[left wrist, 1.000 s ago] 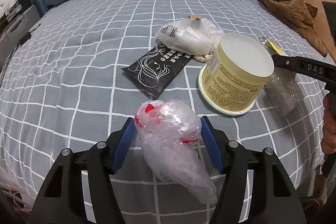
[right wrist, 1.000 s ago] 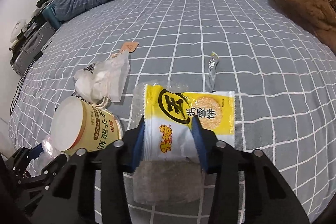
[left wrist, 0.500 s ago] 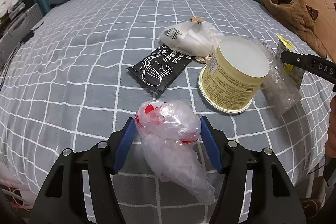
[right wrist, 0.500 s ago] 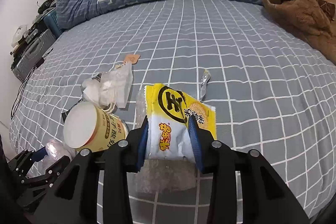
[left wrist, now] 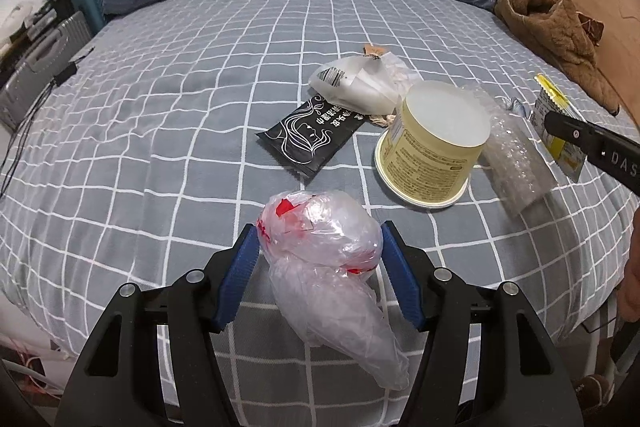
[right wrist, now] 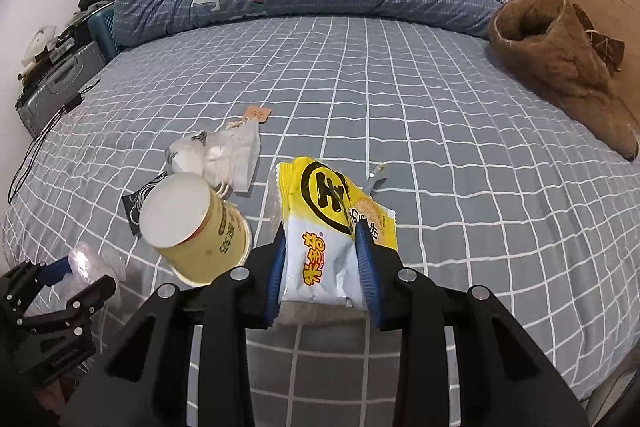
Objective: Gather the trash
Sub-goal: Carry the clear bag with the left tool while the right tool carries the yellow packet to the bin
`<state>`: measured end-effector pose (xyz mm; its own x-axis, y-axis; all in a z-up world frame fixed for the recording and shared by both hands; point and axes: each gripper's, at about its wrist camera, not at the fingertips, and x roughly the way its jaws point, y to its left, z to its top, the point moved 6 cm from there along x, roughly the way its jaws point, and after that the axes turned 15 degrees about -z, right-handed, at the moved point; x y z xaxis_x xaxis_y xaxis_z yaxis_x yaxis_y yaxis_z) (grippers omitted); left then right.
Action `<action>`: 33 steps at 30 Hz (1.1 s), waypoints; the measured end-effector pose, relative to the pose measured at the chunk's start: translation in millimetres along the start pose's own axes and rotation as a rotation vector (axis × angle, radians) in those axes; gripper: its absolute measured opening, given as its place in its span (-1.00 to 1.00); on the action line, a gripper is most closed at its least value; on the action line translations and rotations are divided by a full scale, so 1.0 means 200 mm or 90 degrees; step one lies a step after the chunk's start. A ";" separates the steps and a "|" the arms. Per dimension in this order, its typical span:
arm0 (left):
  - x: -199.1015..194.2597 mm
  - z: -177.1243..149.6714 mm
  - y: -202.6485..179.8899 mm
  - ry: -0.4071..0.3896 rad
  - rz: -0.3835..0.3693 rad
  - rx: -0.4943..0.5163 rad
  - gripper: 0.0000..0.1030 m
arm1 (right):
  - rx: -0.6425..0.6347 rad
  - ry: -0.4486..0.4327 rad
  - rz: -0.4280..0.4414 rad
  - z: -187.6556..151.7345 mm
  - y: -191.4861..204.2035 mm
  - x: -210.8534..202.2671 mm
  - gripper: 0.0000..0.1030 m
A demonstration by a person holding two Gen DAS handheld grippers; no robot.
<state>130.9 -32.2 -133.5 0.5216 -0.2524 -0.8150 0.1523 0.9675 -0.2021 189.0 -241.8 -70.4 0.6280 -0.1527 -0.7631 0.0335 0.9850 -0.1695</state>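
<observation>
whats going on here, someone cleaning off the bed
Yes. A person with a gripper in each hand is picking trash off the bed. The left gripper is shut on a crumpled clear plastic bag. The right gripper, whose jaws have just been closing, pinches a yellow snack packet with bubble wrap hanging beneath it. A yellow cup, a black packet and a white wrapper lie on the sheet.

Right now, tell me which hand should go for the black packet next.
Left, probably. Its tongs hover nearer the black packet, with bare bedsheet between, though they are shut on a plastic bag. From the right tongs, gripping the yellow wrapper, the cup blocks it.
</observation>
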 end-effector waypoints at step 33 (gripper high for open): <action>-0.31 -0.11 -0.09 -0.026 -0.003 0.005 0.18 | -0.007 -0.024 0.002 -0.19 0.02 -0.38 -0.91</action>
<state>78.1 -34.3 -91.1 0.5542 -0.2575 -0.7916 0.1607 0.9662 -0.2017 111.5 -229.2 -36.7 0.6566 -0.1456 -0.7400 0.0226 0.9845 -0.1737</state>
